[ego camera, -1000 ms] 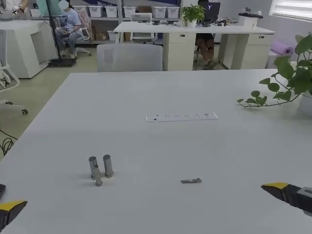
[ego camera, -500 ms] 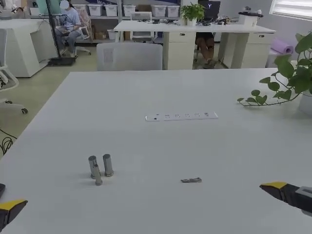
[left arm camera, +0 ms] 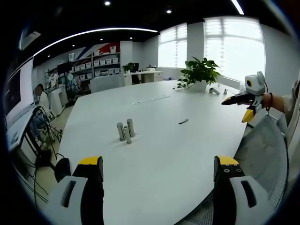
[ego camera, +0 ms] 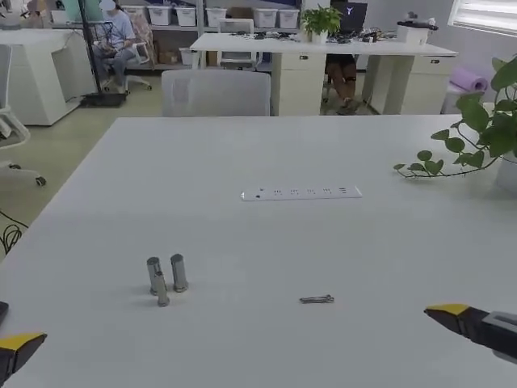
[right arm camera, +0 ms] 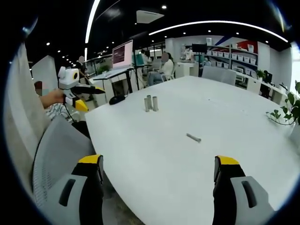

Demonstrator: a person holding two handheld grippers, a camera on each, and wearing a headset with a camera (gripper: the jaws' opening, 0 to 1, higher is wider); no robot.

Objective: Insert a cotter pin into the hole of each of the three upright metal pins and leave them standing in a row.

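- On the near left part of the smooth white table (ego camera: 266,234), we see three metal pins (ego camera: 166,279). They are short, dull-silver cylinders standing upright in a tight cluster, two behind and one in front.
- To their right and well apart from them, the cotter pins (ego camera: 317,299) lie flat as a thin grey sliver; we cannot count them.
- Farther back lies a long, flat white power strip (ego camera: 300,193), and a leafy green plant (ego camera: 477,133) trails over the table's far right side.
- Our left gripper (left arm camera: 159,163) has its yellow-tipped black jaws spread wide and holds nothing, at the table's near edge.
- Our right gripper (right arm camera: 158,163) is likewise spread wide and empty.
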